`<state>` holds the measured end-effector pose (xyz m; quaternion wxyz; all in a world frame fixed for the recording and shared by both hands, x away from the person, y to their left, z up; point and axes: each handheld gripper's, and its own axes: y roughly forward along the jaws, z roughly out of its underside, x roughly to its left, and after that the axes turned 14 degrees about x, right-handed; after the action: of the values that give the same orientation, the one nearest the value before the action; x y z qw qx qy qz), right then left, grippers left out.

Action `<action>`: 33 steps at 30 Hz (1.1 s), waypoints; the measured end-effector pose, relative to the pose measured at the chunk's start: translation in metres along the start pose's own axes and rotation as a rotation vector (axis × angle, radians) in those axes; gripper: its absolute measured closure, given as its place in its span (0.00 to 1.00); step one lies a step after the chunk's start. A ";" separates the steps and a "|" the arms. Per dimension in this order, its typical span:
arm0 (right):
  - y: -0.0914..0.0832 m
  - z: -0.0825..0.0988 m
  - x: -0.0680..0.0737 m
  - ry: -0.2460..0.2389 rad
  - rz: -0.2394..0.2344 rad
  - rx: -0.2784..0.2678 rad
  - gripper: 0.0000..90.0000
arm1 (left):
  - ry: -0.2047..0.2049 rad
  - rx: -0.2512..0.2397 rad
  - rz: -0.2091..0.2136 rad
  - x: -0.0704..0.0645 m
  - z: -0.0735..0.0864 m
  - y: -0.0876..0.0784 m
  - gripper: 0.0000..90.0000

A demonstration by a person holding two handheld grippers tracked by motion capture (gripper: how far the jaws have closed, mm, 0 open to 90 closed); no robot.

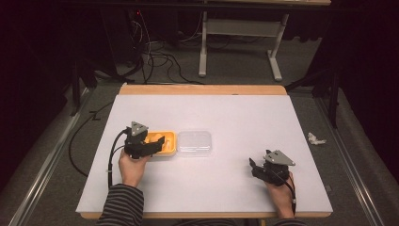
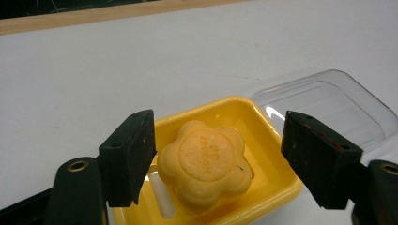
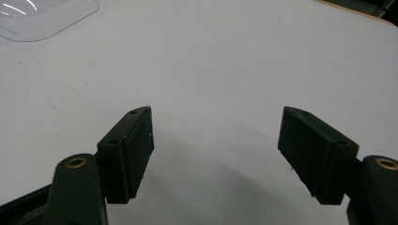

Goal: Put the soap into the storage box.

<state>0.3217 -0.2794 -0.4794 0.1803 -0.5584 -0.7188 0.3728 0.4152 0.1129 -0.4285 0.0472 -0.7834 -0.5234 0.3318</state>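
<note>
1. My work surface is a white table (image 1: pixel 235 117) with a wooden edge along its far side; it sits on grey carpet in a dark room.
2. Beyond the table, black cables (image 1: pixel 155 56) trail over the floor, and the white legs of another table (image 1: pixel 237 28) stand farther back. A crumpled white scrap (image 1: pixel 316 139) lies on the floor to the right.
3. My left hand (image 1: pixel 131 167) comes in from the near edge in a striped sleeve (image 1: pixel 122 205), holding my left gripper (image 2: pixel 218 154) low over the yellow tray (image 2: pixel 281 180), left of the table's middle.
4. Its jaws are spread wide, one on each side of the flower-shaped yellow soap (image 2: pixel 204 161) lying in the tray; they grip nothing, and I cannot tell whether either touches the soap.
5. A clear plastic lid (image 1: pixel 194 142) lies flat just beside the tray, on its right.
6. My right hand (image 1: pixel 280 193) rests near the table's front right edge, well apart from the tray, with my right gripper (image 3: pixel 216 154) pointing left.
7. Its jaws also stand wide apart, over bare table, holding nothing.
</note>
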 end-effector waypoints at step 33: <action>0.000 0.000 0.000 -0.001 0.004 -0.003 0.31 | 0.036 -0.021 0.105 -0.031 0.016 -0.029 0.28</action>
<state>0.3219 -0.2791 -0.4796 0.1784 -0.5597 -0.7185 0.3724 0.3763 0.0946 -0.4140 0.0308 -0.8160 -0.4843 0.3140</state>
